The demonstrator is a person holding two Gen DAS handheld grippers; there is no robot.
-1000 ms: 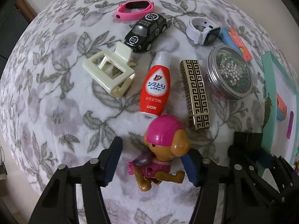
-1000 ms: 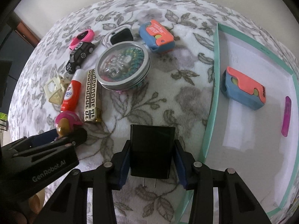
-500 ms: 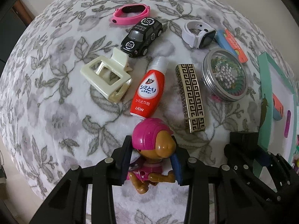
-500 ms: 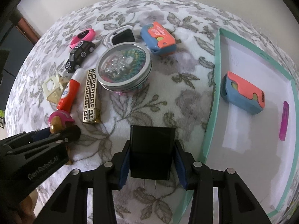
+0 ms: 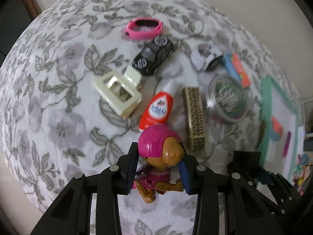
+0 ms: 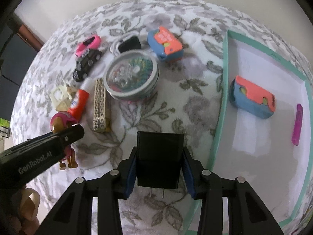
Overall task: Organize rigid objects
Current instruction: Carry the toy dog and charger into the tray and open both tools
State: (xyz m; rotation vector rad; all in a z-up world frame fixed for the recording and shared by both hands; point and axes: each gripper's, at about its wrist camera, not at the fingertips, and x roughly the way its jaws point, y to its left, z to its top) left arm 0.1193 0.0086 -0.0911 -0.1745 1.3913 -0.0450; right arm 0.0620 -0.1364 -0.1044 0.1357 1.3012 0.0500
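My left gripper (image 5: 158, 168) is shut on a toy dog figure with a pink helmet (image 5: 159, 146) and holds it just above the floral cloth; the figure also shows in the right wrist view (image 6: 62, 121). My right gripper (image 6: 159, 166) is shut on a black plug adapter (image 6: 159, 156), its prongs pointing down, beside the left rim of a teal tray (image 6: 220, 117). In the tray lie a blue-and-orange case (image 6: 254, 99) and a purple stick (image 6: 297, 123).
On the cloth lie a red-and-white bottle (image 5: 158, 107), a gold patterned bar (image 5: 194, 117), a round tin (image 5: 228, 99), a cream hair claw (image 5: 119, 92), a black toy car (image 5: 153, 56), a pink band (image 5: 143, 29), a white smartwatch (image 5: 205, 57) and a second blue-and-orange case (image 6: 165, 45).
My left gripper closed on the toy dog and lifted it a little off the cloth. My right gripper still holds the adapter, shifted slightly.
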